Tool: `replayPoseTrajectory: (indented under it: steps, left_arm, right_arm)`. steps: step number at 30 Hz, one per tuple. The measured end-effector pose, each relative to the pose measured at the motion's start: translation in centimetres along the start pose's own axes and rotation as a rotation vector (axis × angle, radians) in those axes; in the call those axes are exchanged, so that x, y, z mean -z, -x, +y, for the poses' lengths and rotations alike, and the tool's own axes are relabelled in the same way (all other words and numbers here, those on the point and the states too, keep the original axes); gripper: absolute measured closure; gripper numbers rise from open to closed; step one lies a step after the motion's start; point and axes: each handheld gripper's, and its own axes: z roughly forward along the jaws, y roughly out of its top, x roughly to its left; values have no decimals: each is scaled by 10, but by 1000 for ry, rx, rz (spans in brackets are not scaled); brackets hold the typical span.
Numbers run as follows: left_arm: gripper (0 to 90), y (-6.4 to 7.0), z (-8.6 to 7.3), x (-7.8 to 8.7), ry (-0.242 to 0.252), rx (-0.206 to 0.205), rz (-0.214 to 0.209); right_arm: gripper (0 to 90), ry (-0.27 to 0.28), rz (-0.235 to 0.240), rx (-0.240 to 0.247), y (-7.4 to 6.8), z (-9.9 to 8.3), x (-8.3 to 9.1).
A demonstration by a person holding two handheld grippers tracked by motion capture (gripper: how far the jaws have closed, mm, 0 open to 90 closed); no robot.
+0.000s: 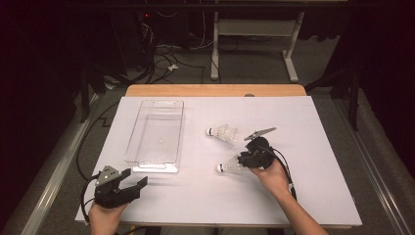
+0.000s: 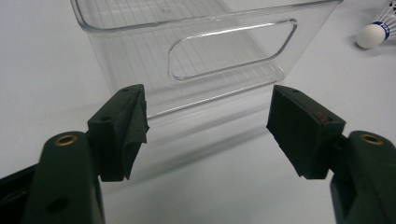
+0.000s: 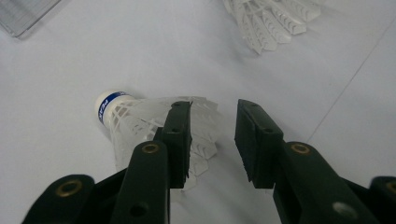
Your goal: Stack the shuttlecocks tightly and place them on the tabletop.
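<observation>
Two white feather shuttlecocks with blue-banded cork tips lie on the white mat. My right gripper (image 1: 243, 160) stands open at the nearer shuttlecock (image 1: 229, 167). In the right gripper view, my right gripper (image 3: 213, 109) has its left jaw over the skirt of the nearer shuttlecock (image 3: 133, 119), and the skirt's rim reaches into the gap. The farther shuttlecock (image 1: 222, 133) (image 3: 271, 18) lies apart, just beyond. My left gripper (image 1: 134, 182) (image 2: 208, 93) is open and holds nothing, just short of the near end of a clear plastic bin (image 1: 156, 134) (image 2: 224, 51).
The bin has no contents and a handle slot in its near wall. The white mat (image 1: 303, 196) covers a wooden table (image 1: 215, 90). One shuttlecock's cork (image 2: 372, 35) shows at the top right of the left gripper view. Cables and desk legs lie on the floor behind.
</observation>
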Motion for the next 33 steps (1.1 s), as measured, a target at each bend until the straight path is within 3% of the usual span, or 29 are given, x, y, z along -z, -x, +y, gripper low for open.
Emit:
replayPoseTrajectory:
  steps: [33]
  left_arm:
    - [296,0,0,0,2,-1,0]
  right_arm:
    - [586,34,-8,5,-1,-2,8]
